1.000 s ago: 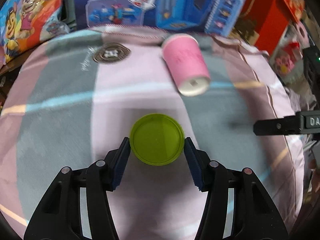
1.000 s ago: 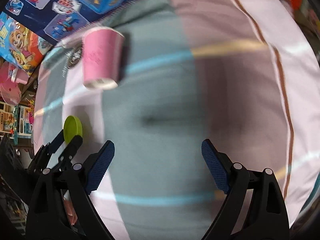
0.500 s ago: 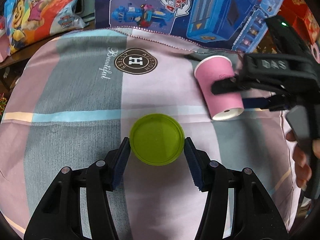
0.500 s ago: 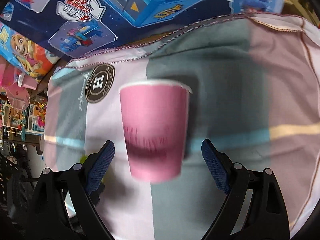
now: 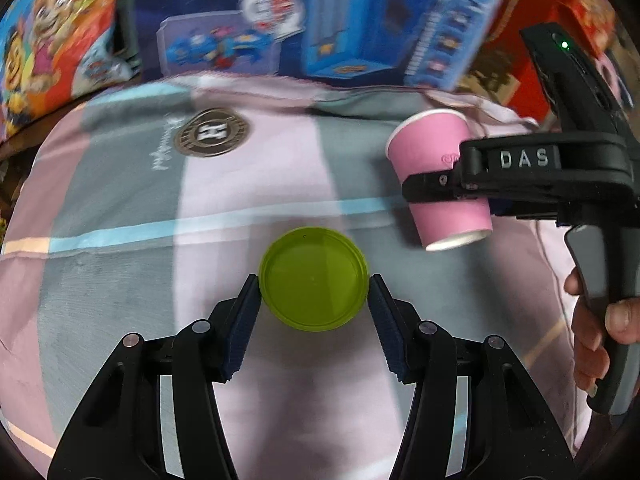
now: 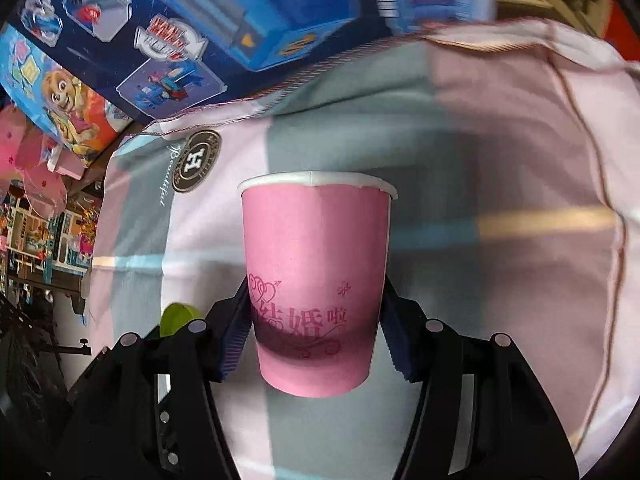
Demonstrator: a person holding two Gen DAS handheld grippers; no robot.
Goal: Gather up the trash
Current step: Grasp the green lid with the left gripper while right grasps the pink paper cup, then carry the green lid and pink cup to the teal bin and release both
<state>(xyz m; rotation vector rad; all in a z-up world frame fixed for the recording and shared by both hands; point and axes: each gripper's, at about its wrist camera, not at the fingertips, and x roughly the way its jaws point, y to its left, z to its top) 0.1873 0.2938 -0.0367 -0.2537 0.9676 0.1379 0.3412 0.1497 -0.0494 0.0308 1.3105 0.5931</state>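
A round green lid [image 5: 313, 282] sits flat between the pads of my left gripper [image 5: 314, 294], which is shut on its rim above the cloth. A pink paper cup [image 6: 316, 240] with a white rim and red print lies between the fingers of my right gripper [image 6: 316, 292]. Those jaws are closing, and both blue pads press on the cup's sides near its base. In the left wrist view the pink cup [image 5: 426, 148] hangs tilted at the right, base toward me, with the right gripper's finger [image 5: 432, 184] across it. A sliver of the lid [image 6: 176, 316] shows at the right wrist view's lower left.
A pink and grey patchwork cloth [image 5: 248, 184] with a round brown logo [image 5: 214, 134] covers the surface. Blue toy boxes [image 5: 360, 20] and a cartoon-dog pack [image 5: 52, 36] line the far edge, with red boxes [image 5: 560, 12] at right. A person's hand [image 5: 600, 340] grips the right handle.
My right gripper came over the pink cup and its jaws narrowed onto the cup's sides. The left gripper keeps its grip on the green lid.
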